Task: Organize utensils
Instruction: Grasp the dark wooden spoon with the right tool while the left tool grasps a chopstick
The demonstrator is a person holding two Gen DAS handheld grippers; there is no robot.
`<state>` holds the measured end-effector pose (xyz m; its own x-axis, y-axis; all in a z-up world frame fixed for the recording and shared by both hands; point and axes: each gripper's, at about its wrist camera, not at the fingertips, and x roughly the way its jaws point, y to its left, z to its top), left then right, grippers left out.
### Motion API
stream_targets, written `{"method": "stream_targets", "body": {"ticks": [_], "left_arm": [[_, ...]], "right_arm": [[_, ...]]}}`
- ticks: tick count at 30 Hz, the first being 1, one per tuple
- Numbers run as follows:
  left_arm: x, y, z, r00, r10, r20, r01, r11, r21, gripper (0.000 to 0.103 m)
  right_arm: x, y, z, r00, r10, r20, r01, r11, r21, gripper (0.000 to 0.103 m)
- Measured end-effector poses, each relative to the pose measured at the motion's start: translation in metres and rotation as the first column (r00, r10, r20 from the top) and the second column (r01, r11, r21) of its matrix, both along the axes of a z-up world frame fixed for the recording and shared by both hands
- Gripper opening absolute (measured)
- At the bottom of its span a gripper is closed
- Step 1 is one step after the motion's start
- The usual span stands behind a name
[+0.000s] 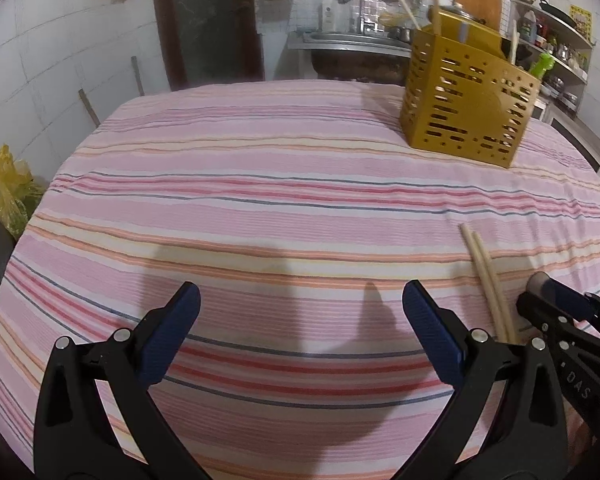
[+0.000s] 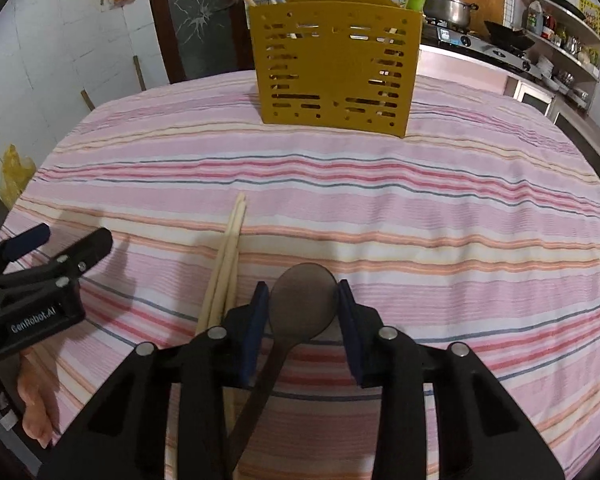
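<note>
A mustard-yellow perforated utensil holder (image 2: 334, 66) stands on the striped tablecloth at the far middle, with wooden sticks poking out of it; it also shows in the left wrist view (image 1: 466, 98). My right gripper (image 2: 303, 294) is shut on the bowl of a dark wooden spoon (image 2: 300, 304), its blue pads touching both sides. Pale wooden chopsticks (image 2: 228, 258) lie on the cloth just left of it, also seen in the left wrist view (image 1: 490, 280). My left gripper (image 1: 300, 300) is open and empty over the cloth, left of the chopsticks.
The table's pink striped cloth (image 2: 440, 208) fills both views. Behind it are a sink (image 1: 348, 40), a stove with a pot (image 2: 452, 8) and shelves (image 2: 560, 32) at the right. A yellow bag (image 1: 8, 188) sits at the left, off the table.
</note>
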<state>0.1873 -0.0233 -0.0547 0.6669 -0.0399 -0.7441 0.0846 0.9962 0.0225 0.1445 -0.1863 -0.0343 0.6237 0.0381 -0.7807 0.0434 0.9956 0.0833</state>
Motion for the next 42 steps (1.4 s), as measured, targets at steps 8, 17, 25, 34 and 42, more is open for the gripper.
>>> {"method": "stream_targets", "body": {"ticks": [8,17,25,34,42], "left_arm": [[0.005,-0.036,0.002,0.998,-0.051,-0.034,0.049,0.998,-0.041,0.098],[0.01,-0.074,-0.014,0.992,-0.097,-0.086,0.095,0.995,-0.022,0.098],[0.005,-0.073,-0.021,0.991,-0.093,-0.095,0.094,0.996,0.0,0.098],[0.007,-0.067,-0.019,0.991,-0.098,-0.091,0.095,0.995,-0.028,0.094],[0.007,-0.056,-0.018,0.995,-0.061,-0.077,0.059,0.998,-0.023,0.094]], "right_arm": [[0.003,-0.054,0.002,1.0,-0.006,-0.009,0.006,1.0,0.01,0.035],[0.002,-0.089,0.001,1.0,-0.022,-0.001,0.022,0.999,0.027,0.035],[0.0,-0.092,0.0,1.0,-0.009,0.016,0.009,0.999,0.04,0.035],[-0.002,-0.1,-0.001,0.999,-0.019,0.026,0.018,0.997,0.072,0.035],[-0.002,-0.101,-0.003,0.999,-0.022,0.029,0.02,0.997,0.072,0.035]]}}
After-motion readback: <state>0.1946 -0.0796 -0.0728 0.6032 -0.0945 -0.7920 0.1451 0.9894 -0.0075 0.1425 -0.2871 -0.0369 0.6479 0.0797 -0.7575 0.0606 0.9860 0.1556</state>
